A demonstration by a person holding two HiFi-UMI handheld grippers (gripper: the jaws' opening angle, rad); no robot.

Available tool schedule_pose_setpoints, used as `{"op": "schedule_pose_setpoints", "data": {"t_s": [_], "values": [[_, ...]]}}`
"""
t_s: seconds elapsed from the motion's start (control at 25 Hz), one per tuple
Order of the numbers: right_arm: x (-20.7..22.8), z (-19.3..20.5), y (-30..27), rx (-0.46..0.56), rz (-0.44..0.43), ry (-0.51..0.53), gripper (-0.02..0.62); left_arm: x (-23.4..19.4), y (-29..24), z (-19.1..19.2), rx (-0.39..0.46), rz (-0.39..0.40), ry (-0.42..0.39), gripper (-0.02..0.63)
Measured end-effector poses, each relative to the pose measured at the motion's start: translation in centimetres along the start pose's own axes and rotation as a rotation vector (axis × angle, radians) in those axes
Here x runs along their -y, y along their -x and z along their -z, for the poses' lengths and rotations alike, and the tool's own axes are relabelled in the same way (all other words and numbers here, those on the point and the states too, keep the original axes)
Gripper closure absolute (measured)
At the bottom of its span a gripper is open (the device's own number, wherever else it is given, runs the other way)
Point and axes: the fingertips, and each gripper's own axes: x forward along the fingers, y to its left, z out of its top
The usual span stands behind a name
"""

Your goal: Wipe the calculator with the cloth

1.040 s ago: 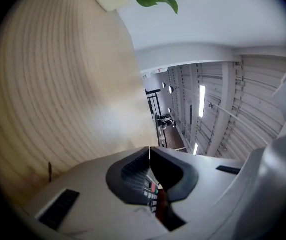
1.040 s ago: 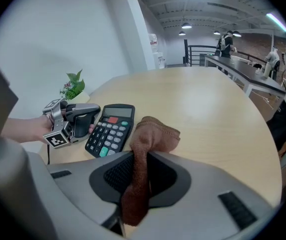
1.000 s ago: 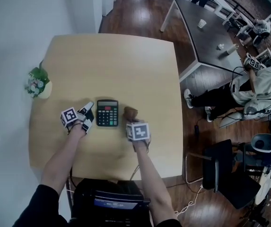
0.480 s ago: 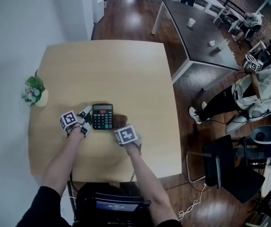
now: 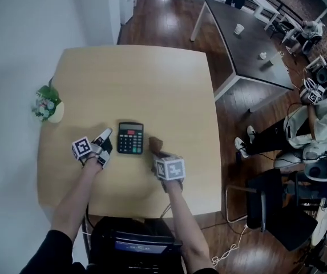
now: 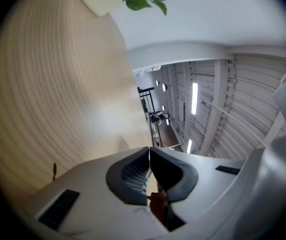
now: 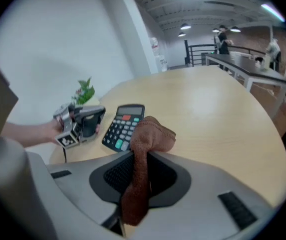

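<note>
On the pale wooden table (image 5: 152, 79), the black desk calculator (image 5: 130, 137) lies flat between the tools, unheld. The right gripper (image 7: 142, 159) pinches the brown terry cloth (image 7: 147, 134). The left gripper (image 6: 149, 151) is closed on nothing, seemingly just beside the calculator. A sideways wipe could push the unpinned calculator along, or tug the cloth loose.

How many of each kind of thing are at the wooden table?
calculator: 1
cloth: 1
potted plant: 1
tools: 2, the left tool and the right tool
Total: 5
</note>
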Motion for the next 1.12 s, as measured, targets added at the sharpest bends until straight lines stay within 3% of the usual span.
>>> {"op": "schedule_pose_setpoints", "data": {"t_s": [0.12, 0.2, 0.24, 0.32, 0.44, 0.52, 0.64, 0.76, 1.12], "values": [[1.3, -2.4, 7.3, 0.293, -0.165, -0.279, 0.531, 7.2, 5.4, 0.3, 0.092, 0.171, 0.015, 0.606], [2.7, -4.0, 12.0, 0.499, -0.312, -0.474, 0.531, 12.1, 10.8, 0.9, 0.171, 0.261, -0.024, 0.606], [3.2, -4.8, 14.1, 0.587, -0.387, -0.541, 0.531, 14.3, 13.6, 1.4, 0.209, 0.298, -0.058, 0.606], [3.2, -6.6, 17.5, 0.706, -0.515, -0.577, 0.531, 18.0, 18.3, 2.8, 0.276, 0.360, -0.127, 0.606], [1.3, -7.9, 20.1, 0.723, -0.639, -0.512, 0.531, 22.0, 22.3, 4.8, 0.322, 0.419, -0.206, 0.607], [-0.3, -7.9, 21.1, 0.709, -0.690, -0.488, 0.531, 24.4, 23.0, 5.9, 0.298, 0.436, -0.264, 0.607], [-3.0, -7.1, 23.4, 0.728, -0.729, -0.475, 0.531, 27.7, 23.6, 7.5, 0.235, 0.448, -0.345, 0.609], [-4.6, -5.8, 26.3, 0.794, -0.715, -0.477, 0.531, 30.1, 22.6, 8.7, 0.150, 0.460, -0.396, 0.611], [-18.2, -0.9, 30.4, 0.842, -0.741, -0.511, 0.531, 32.0, 23.6, 17.3, -0.170, 0.429, -0.306, 0.611]]}}
